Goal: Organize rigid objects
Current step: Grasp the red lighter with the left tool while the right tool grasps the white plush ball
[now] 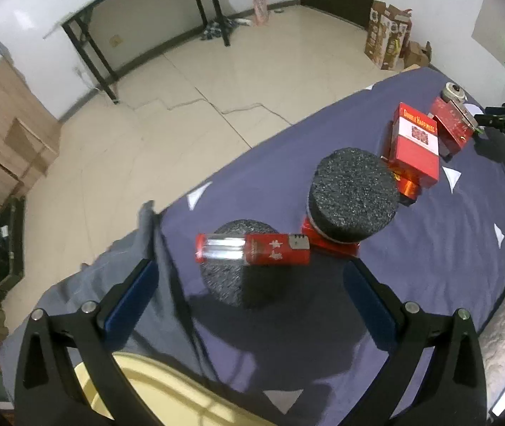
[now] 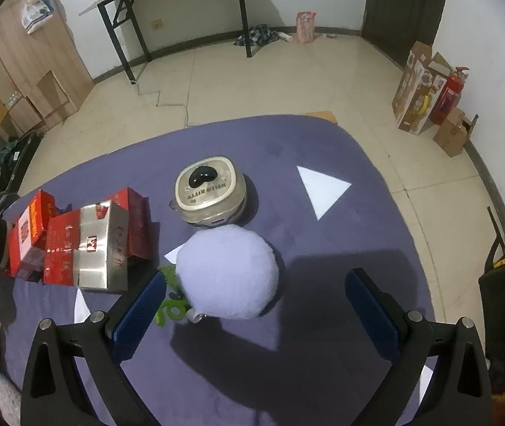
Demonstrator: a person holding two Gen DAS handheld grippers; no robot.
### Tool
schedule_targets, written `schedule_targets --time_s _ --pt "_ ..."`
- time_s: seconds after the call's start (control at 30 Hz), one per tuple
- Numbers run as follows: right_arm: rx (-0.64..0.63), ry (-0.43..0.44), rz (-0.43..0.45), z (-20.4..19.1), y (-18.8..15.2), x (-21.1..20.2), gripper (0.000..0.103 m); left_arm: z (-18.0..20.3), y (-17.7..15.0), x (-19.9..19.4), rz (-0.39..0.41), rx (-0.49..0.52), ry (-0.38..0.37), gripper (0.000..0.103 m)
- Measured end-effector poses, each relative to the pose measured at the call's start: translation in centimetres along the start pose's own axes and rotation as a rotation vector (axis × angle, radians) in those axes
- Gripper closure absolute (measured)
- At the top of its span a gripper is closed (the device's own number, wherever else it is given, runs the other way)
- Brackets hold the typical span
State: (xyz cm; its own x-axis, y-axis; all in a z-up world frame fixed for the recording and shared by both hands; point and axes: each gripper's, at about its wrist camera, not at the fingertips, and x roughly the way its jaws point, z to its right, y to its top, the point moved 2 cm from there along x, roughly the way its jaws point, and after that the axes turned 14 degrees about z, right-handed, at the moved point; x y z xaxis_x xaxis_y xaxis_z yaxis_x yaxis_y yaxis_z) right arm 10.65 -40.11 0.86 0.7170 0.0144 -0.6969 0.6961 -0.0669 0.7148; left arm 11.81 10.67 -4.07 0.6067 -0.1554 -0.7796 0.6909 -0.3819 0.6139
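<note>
I see left hand-held gripper (image 1: 248, 305) spread wide, empty, red lighter (image 1: 252, 247) at frame centre. Right hand-held gripper (image 2: 256, 305) spread wide, white plush ball (image 2: 227, 271) between fingers, contact unclear.

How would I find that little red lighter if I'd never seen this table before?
Start at the purple-blue tablecloth and find the two black foam discs; the lighter lies sideways across the top of the nearer foam disc, just ahead of the open left claw. Unlike the boxy red packs further back, it is slim, with a clear end and a metal cap.
</note>
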Motion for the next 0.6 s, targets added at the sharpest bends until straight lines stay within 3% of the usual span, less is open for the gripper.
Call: schedule_targets --time_s 0.1,0.3,0.6 --pt "-0.009 -0.003 -0.012 -0.2 -0.4 0.8 0.000 0.1 0.1 1.1 -0.018 -0.012 -0.077 0.000" --pt "-0.032 -0.017 -0.026 -1.9 -0.1 2.3 0.000 -0.2 0.4 3.0 -0.045 -0.066 -0.113 0.000" --pt "-0.066 -0.029 -0.002 -3.6 -0.6 2.7 0.000 -0.5 0.0 4.7 -0.072 -0.051 -0.084 0.000"
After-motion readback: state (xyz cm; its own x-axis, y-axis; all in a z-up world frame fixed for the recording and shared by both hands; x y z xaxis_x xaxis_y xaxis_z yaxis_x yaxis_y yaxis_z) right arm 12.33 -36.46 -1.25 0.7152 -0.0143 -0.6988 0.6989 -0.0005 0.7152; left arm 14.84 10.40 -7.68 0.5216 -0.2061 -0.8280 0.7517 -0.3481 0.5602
